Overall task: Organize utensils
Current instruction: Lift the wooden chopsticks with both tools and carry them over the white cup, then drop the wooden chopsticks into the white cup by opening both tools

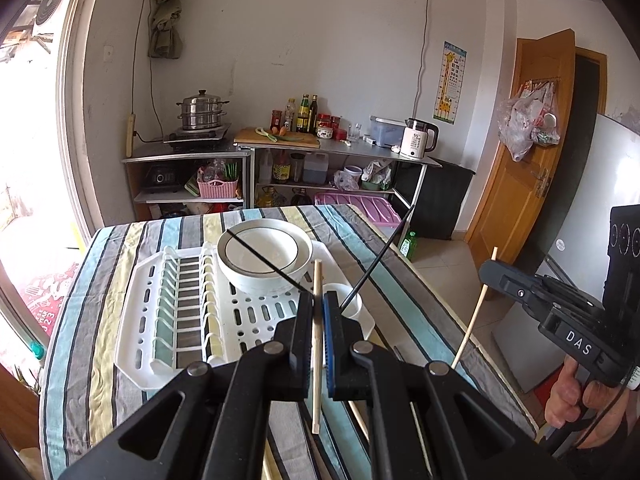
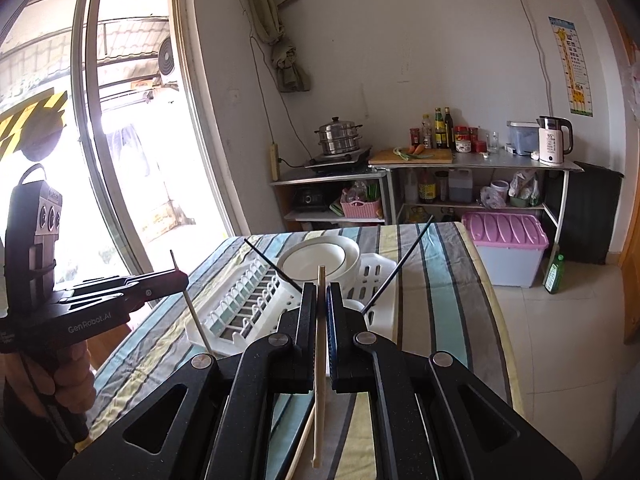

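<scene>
The left gripper (image 1: 319, 312) is clamping its jaws on a wooden chopstick (image 1: 317, 344), lifted above the table. The right gripper (image 2: 321, 304) is likewise pinching a second chopstick (image 2: 320, 356), raised beside the left, each gripped by a bare hand (image 1: 576, 394).

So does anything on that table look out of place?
Yes: two black chopsticks lean crossed out of the white cup on the dish rack, one lying across the stacked bowls. More wooden chopsticks lie loose on the tablecloth.

White walls (image 1: 320, 40), bright window (image 2: 132, 120), wooden door (image 1: 532, 140)
</scene>
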A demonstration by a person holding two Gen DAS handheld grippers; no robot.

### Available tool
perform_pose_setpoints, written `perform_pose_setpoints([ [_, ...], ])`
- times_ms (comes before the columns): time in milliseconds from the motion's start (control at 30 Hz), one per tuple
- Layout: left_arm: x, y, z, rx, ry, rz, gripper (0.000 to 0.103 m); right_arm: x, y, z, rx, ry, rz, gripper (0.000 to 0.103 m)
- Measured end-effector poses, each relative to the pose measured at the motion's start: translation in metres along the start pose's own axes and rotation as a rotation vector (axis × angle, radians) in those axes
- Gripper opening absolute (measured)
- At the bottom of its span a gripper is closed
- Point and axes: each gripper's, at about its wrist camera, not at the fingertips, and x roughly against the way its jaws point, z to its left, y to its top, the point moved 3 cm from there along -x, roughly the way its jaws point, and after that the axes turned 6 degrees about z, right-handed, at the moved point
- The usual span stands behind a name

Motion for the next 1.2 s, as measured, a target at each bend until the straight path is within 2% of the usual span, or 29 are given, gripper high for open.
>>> perform_pose_setpoints([
  [400, -0.04, 0.063, -0.002, 0.032, -0.053, -0.058, 0.005, -0.039, 0.057, -0.016, -0.026, 0.002, -0.058, 0.004],
  [633, -0.066, 0.085, 0.004, 0.053, -0.06, -0.067, 0.005, -0.066, 0.076, -0.027, -0.039, 0.001, -0.077, 0.004],
  [900, -0.097, 0.084, 0.013, 0.091, -0.08, -0.047, 0.005, -0.097, 0.079, -0.036, -0.054, 0.006, -0.088, 0.004],
  [1200, -0.122, 0.06, 0.017, 0.103, -0.076, 0.012, 0.005, -0.125, 0.049, -0.047, -0.063, -0.01, -0.006, 0.004],
])
